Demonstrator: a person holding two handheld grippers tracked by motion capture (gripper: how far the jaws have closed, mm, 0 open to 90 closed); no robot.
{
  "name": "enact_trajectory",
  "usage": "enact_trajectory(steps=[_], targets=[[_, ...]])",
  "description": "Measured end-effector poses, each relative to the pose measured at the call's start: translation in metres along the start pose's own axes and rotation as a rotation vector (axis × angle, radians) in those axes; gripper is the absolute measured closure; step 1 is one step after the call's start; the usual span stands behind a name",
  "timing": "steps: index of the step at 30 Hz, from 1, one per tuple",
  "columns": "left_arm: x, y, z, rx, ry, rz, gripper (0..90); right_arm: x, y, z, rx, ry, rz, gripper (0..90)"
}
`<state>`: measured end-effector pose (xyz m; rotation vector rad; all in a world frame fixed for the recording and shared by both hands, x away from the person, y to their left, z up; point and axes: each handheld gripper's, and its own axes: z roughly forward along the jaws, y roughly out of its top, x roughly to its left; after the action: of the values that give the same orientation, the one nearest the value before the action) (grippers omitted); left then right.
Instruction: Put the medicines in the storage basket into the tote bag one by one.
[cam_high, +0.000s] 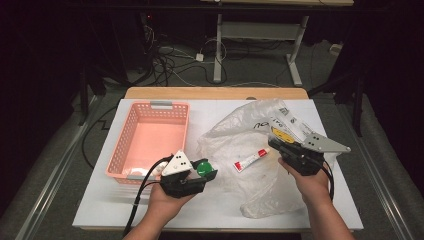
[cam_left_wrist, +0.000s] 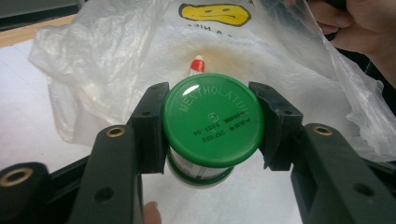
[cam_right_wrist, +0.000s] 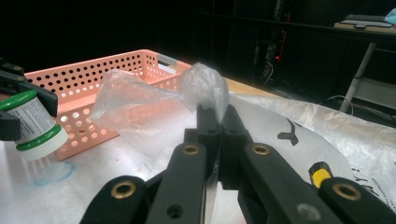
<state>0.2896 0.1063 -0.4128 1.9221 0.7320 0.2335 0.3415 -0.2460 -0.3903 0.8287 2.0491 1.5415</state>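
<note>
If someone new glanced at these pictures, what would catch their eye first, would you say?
Likely the green-lidded jar, clamped in the left tool just right of the pink basket. Next, the crumpled clear plastic bag at the table's centre-right, pinched by the right tool, with a small red-and-white tube inside it.

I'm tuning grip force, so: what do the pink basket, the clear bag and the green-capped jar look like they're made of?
Basket: rigid matte moulded plastic, with perforated walls. Bag: thin translucent plastic film, crinkled, printed. Jar: glossy green plastic cap with raised lettering; the white body looks like plastic or glass, cannot tell.
</note>
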Motion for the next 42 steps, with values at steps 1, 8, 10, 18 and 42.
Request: enact_trajectory(steps=[1,8,10,18,42], targets=[[-0.001,0.000,0.001,0.001,-0.001,0.001,49.8,0.000,0.000,0.000,0.000,0.000,0.001,90.0],[-0.006,0.004,0.014,0.015,-0.007,0.019,49.8,0.000,0.000,0.001,0.002,-0.002,-0.005,90.0],[-0.007,0.006,0.018,0.012,-0.010,0.023,49.8,0.000,-0.001,0.002,0.004,0.000,-0.002,90.0],[-0.011,0.018,0.034,0.004,-0.024,0.032,49.8,0.001,0.000,0.002,0.002,-0.001,-0.004,90.0],[-0.016,0.029,0.093,0.026,-0.043,0.054,49.8,0.000,0.001,0.001,-0.007,-0.001,-0.001,90.0]])
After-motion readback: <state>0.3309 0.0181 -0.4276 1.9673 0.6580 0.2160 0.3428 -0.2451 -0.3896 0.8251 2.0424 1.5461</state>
